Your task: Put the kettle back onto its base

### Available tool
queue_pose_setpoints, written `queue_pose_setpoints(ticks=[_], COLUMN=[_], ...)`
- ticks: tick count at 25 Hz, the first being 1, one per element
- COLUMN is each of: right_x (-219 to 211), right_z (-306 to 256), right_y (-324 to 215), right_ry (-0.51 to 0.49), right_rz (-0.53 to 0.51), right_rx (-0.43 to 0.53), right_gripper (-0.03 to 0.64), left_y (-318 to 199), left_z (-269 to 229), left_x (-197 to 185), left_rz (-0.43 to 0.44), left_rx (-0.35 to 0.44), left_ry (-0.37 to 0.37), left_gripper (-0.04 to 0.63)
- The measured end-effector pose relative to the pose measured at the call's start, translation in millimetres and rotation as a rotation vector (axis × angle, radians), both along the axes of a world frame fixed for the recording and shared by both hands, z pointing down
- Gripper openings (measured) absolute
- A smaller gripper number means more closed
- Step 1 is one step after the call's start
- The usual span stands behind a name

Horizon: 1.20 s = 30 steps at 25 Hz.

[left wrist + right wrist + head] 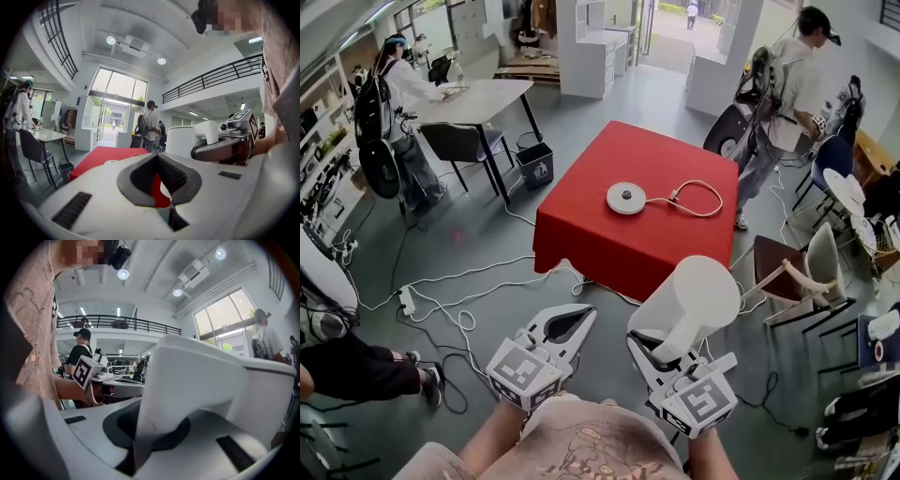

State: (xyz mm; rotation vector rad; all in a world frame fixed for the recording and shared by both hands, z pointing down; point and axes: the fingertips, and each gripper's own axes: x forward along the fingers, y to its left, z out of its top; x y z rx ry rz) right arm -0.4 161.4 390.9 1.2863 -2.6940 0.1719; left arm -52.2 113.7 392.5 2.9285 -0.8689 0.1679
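Observation:
The white kettle (698,298) hangs in the air above the floor, short of the red table (600,239). My right gripper (667,349) is shut on its handle (154,427), and the kettle's body (234,390) fills the right gripper view. The round white base (626,198) lies on the table's middle with its cord (698,199) looped to the right. My left gripper (577,321) is beside the kettle, to its left; its tips meet with nothing between them (158,157). In the left gripper view the kettle (183,139) and the right gripper (225,146) show to the right.
White cables and a power strip (408,300) trail across the floor before the table. A desk (478,98), a chair (464,142) and a bin (536,164) stand at the left, with a person beside them. Another person (787,84) and chairs (802,272) are at the right.

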Motion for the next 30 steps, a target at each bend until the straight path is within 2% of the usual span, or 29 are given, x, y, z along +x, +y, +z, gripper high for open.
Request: queue_pose_setpoints(ticks=[7,13,17,22,30], right_x=[14,20,22,19,28], right_z=[2,7,11,13,19], right_y=[-2,-16,-33,-60,-120], right_ry=[0.011,0.002,0.005,-0.007,-0.029], right_rz=[-0.024,-0.019,-0.012,-0.013,0.005], right_rx=[0.002,0.000,-0.009,-0.020,-0.028], right_gripper=[0.037,0.037,0.037,0.037,0.038], left_y=[0,-15,-34,-60,-127], left_z=[1,7,8,11,23], left_x=[4,13,16,15,26], left_rz=[-0.050,-0.010,0.003,0.007,0.013], left_rx=[-0.013,-0.006,0.004,-0.022,-0.040], left_ry=[-0.003,0.003,0.002,0.013,0.003], left_gripper=[-0.003,-0.003,-0.003,-0.003,-0.003])
